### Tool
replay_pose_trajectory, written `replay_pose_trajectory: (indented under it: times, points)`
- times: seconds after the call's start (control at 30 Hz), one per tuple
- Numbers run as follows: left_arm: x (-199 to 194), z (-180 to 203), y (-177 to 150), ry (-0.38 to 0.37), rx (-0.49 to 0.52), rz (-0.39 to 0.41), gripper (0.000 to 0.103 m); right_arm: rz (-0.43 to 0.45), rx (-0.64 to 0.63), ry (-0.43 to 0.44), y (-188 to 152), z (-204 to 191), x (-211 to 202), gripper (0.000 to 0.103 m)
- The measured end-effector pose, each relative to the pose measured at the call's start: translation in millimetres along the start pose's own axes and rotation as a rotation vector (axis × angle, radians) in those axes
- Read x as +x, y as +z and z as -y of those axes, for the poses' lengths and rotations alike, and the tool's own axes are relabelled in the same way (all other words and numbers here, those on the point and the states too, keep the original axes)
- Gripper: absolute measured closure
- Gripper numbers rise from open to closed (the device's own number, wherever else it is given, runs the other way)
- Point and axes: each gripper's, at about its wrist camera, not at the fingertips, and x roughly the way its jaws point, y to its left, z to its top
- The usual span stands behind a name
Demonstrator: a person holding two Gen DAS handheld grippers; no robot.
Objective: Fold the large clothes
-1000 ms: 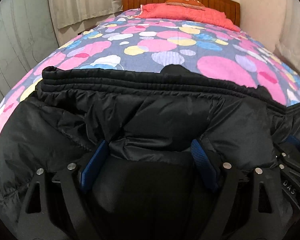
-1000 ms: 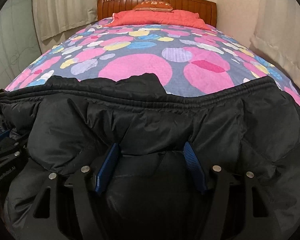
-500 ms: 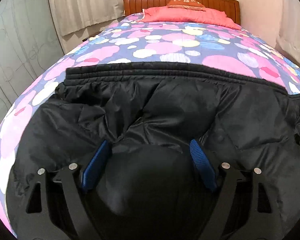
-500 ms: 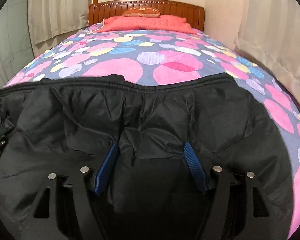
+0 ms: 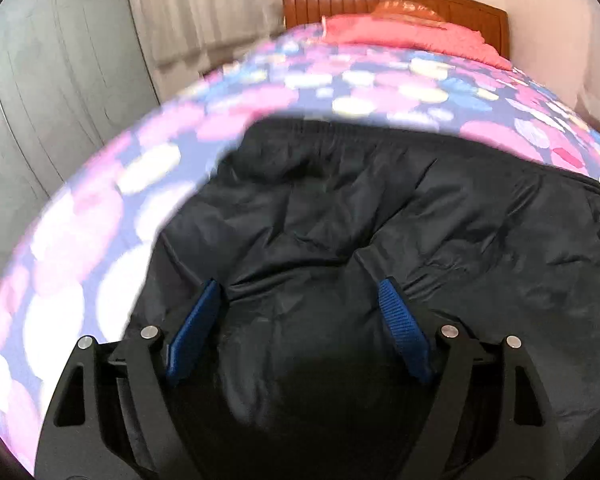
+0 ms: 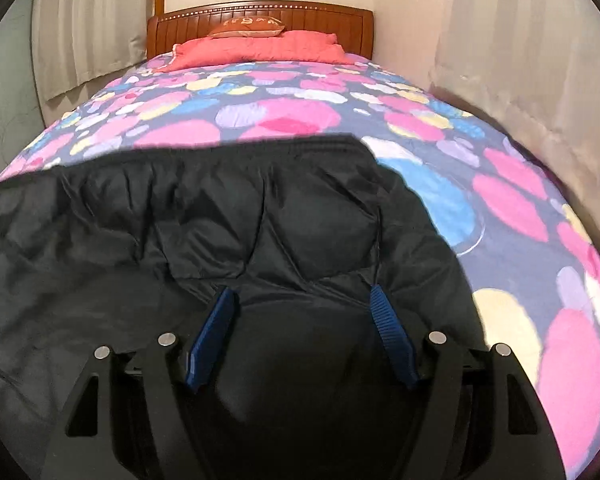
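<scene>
A black puffy jacket (image 5: pixel 380 208) lies across the near end of the bed, its ribbed elastic hem (image 5: pixel 340 132) toward the headboard. My left gripper (image 5: pixel 300 284) is shut on a thick bulge of the jacket, and creases run out from its blue pads (image 5: pixel 192 332). In the right wrist view the same jacket (image 6: pixel 220 220) fills the lower left. My right gripper (image 6: pixel 300 290) is shut on another thick fold of it, near the jacket's right edge. What lies under the bunched cloth is hidden.
The bed's quilt (image 6: pixel 500 200), with pink, blue and yellow spots, spreads beyond the jacket. A red blanket (image 6: pixel 260 48) and a small cushion (image 6: pixel 244 26) lie by the wooden headboard (image 6: pixel 340 16). Curtains (image 6: pixel 520 60) hang on both sides.
The left view has swung left and the right view right, so more quilt shows beside the jacket's outer edges. Neither view catches the other gripper at its edge any more. Both grips hold.
</scene>
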Motion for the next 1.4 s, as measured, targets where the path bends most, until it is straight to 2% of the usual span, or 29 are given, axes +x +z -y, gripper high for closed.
replay_pose_trajectory:
  times: [0.17, 0.27, 0.37, 0.5, 0.67, 0.7, 0.83, 1.0, 1.07, 1.1, 1.13, 1.17, 1.2, 1.23, 1.27, 1.4]
  points:
    - [9, 7, 3, 0.022, 0.05, -0.041, 0.02, -0.032, -0.016, -0.026, 6, -6, 10, 0.032]
    - [-10, -4, 1, 0.014, 0.049, -0.042, 0.021, -0.043, 0.019, 0.004, 6, 4, -8, 0.03]
    - [-38, -24, -12, 0.02, 0.021, -0.009, 0.021, -0.012, 0.063, 0.007, -1, 17, -38, 0.03]
    - [-71, -59, -37, 0.023, -0.084, -0.001, 0.019, -0.017, 0.117, -0.015, -19, 40, -66, 0.025]
    - [-87, -108, -76, 0.047, -0.269, -0.035, 0.01, -0.069, 0.247, 0.007, -51, 80, -78, 0.023]
    - [-86, -113, -83, 0.039, -0.29, -0.045, 0.01, -0.08, 0.27, 0.018, -55, 84, -77, 0.022]
    - [-66, -118, -98, -0.093, -0.389, -0.12, 0.009, -0.128, 0.406, 0.092, -74, 99, -67, 0.019]
    - [-51, -111, -90, -0.148, -0.44, -0.135, 0.009, -0.157, 0.505, 0.146, -79, 99, -56, 0.017]
    - [-46, -110, -88, -0.147, -0.454, -0.13, 0.01, -0.152, 0.526, 0.153, -81, 98, -54, 0.017]
    - [-45, -109, -88, -0.148, -0.456, -0.124, 0.013, -0.15, 0.527, 0.151, -81, 96, -53, 0.017]
    - [-45, -106, -87, -0.157, -0.451, -0.111, 0.026, -0.148, 0.522, 0.147, -81, 93, -53, 0.018]
    - [-48, -102, -86, -0.167, -0.441, -0.097, 0.042, -0.147, 0.52, 0.154, -81, 90, -53, 0.026]
    - [-49, -101, -84, -0.188, -0.435, -0.089, 0.051, -0.143, 0.522, 0.171, -81, 88, -53, 0.043]
    - [-51, -98, -83, -0.195, -0.431, -0.085, 0.059, -0.144, 0.527, 0.191, -81, 84, -55, 0.048]
    - [-51, -96, -80, -0.191, -0.427, -0.077, 0.066, -0.139, 0.53, 0.202, -81, 82, -57, 0.06]
    - [-62, -98, -83, -0.211, -0.434, -0.049, 0.081, -0.12, 0.554, 0.225, -82, 82, -68, 0.076]
